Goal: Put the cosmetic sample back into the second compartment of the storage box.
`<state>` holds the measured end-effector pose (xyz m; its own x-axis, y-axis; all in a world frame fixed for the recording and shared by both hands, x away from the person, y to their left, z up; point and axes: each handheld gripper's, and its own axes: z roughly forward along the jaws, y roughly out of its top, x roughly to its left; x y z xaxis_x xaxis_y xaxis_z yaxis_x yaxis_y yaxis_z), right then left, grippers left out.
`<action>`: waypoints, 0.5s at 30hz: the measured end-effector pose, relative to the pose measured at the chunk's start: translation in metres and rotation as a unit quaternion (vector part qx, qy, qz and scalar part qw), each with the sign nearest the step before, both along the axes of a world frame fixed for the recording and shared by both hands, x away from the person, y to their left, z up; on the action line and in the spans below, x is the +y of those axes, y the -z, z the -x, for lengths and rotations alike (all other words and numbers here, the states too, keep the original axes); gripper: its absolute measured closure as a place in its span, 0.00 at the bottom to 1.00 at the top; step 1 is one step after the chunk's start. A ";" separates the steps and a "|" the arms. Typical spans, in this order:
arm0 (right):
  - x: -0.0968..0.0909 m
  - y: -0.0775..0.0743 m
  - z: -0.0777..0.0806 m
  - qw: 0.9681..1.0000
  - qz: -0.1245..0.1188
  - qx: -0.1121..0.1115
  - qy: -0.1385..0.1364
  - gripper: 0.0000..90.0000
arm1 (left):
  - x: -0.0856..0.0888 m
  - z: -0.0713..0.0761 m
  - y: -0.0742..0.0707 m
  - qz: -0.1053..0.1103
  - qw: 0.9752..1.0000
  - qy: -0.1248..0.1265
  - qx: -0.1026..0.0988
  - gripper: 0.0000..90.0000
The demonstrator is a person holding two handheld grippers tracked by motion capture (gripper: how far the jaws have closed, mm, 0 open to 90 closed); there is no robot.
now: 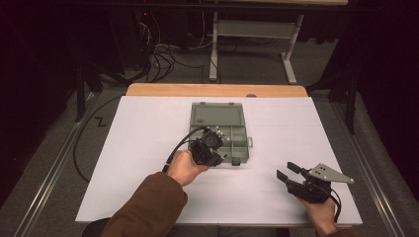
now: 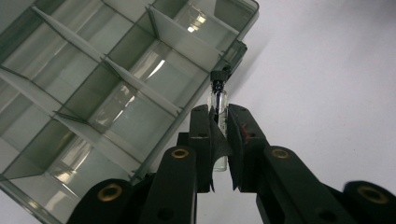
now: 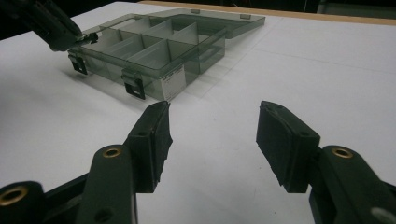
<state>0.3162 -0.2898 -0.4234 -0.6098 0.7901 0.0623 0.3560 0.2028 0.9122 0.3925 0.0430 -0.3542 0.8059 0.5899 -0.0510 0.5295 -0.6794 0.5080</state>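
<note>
A translucent grey compartment box [image 1: 236,144] lies open on the white table, its lid [image 1: 216,114] folded flat toward the far side. My left gripper [image 1: 215,139] hovers over the box's near left corner and is shut on a small glass vial [image 2: 219,99] with a black cap. In the left gripper view the vial stands between the pads [image 2: 212,135], cap pointing away, just beyond the box's outer wall [image 2: 227,55]. My right gripper [image 1: 287,171] rests at the front right, open, with nothing between its jaws [image 3: 212,126]. From there the box [image 3: 154,74] and the left gripper [image 3: 56,25] show farther off.
The white table top [image 1: 148,173] ends in a wooden strip [image 1: 217,90] at the far side. Beyond it are floor cables [image 1: 163,59] and a white desk frame [image 1: 252,29]. The box's dividers [image 2: 135,84] form several compartments, with glints of glass inside.
</note>
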 end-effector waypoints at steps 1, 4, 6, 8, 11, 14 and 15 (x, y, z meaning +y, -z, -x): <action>0.000 0.000 0.000 1.000 0.000 0.000 0.000 0.50 | 0.000 -0.001 -0.001 -0.001 1.000 0.000 -0.001 0.89; 0.000 0.000 0.000 1.000 -0.001 0.000 0.000 0.50 | 0.002 -0.006 -0.004 0.006 1.000 -0.006 -0.004 0.89; 0.000 0.000 0.000 1.000 0.001 0.000 0.001 0.50 | 0.004 -0.009 -0.005 0.011 1.000 -0.009 -0.007 0.89; 0.000 0.000 0.000 1.000 0.002 0.002 0.002 0.50 | 0.005 -0.011 -0.007 0.009 1.000 -0.014 -0.009 0.89; 0.001 0.000 0.000 1.000 0.003 -0.001 0.000 0.50 | 0.008 -0.015 -0.010 0.008 1.000 -0.020 -0.014 0.89; 0.001 0.000 0.000 1.000 0.002 0.000 0.000 0.50 | 0.010 -0.020 -0.012 0.006 1.000 -0.027 -0.014 0.89; 0.001 0.000 0.000 1.000 0.002 0.000 0.000 0.50 | 0.010 -0.021 -0.013 0.006 0.999 -0.028 -0.015 0.89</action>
